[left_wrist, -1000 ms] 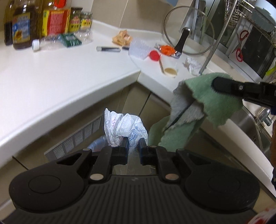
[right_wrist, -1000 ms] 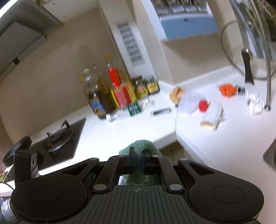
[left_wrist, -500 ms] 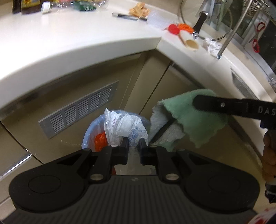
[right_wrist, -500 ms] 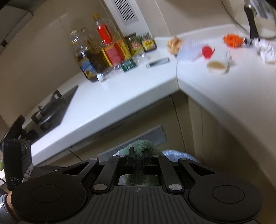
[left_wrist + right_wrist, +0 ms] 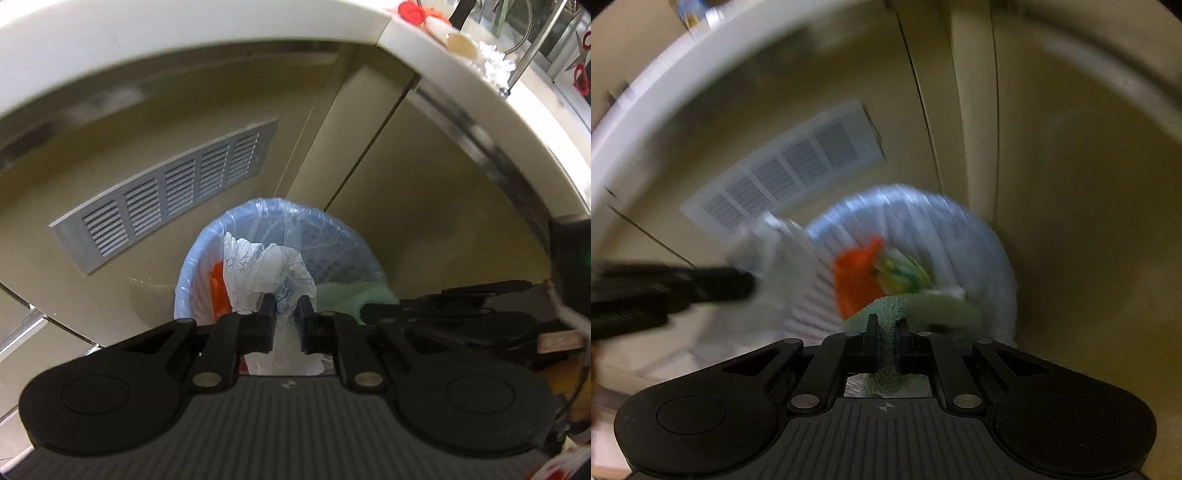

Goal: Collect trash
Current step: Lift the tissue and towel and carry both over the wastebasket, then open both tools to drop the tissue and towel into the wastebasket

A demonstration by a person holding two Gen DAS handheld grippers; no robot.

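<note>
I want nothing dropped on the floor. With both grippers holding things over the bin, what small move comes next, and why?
Probably open the left gripper: its crumpled white wrapper hangs right over the blue-lined bin, so it should drop inside. The right gripper grips the green cloth.

A fluffy green cloth (image 5: 923,306), a crinkled white plastic bag (image 5: 266,273), a thin glossy blue bin liner (image 5: 280,210), a matt grey slatted vent (image 5: 166,195).

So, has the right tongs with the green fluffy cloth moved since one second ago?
Yes. The right tongs came down from above the white countertop to just over the blue-lined trash bin, green fluffy cloth still clamped.
</note>
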